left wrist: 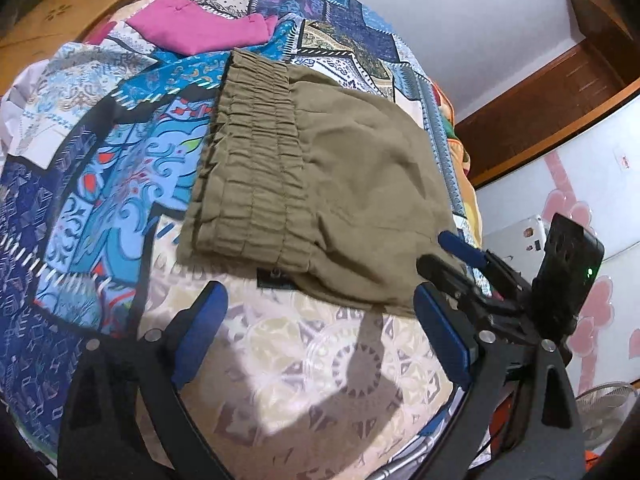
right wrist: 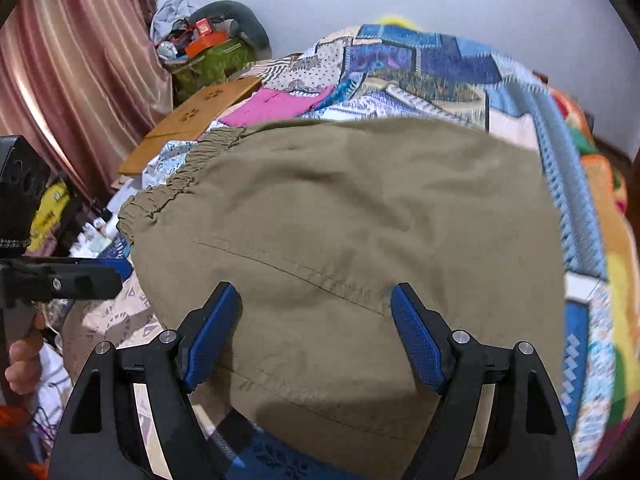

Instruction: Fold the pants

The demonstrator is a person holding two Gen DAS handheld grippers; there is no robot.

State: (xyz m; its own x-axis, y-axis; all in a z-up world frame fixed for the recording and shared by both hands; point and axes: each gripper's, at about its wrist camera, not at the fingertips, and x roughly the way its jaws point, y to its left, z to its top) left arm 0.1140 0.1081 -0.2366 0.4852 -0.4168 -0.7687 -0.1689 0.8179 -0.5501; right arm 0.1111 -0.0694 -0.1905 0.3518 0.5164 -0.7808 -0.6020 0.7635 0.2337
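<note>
Left wrist view is showing the olive pants [left wrist: 320, 184] lying on the patchwork bedspread [left wrist: 100, 184] as a compact folded bundle, the gathered elastic waistband [left wrist: 256, 152] facing left and stacked in layers. The left gripper [left wrist: 320, 336] is hovering just short of the bundle's near edge, its fingers [left wrist: 200, 332] standing spread with nothing between them. The right gripper [right wrist: 316, 336] is showing at the bundle's right corner in this view; in the right wrist view it is hanging over the smooth cloth, fingers [right wrist: 416, 336] likewise spread wide and pinching nothing, though whether the tips are brushing the fabric I cannot tell.

Judging by the layered waistband and the short, squarish outline, the folding is looking largely done: the legs appear to be tucked under or inside already. What is left seems to be 1 last fold or simply smoothing and squaring the edges. A magenta garment [left wrist: 200, 28] is lying farther up the bed, well apart from the pants and untouched.
</note>
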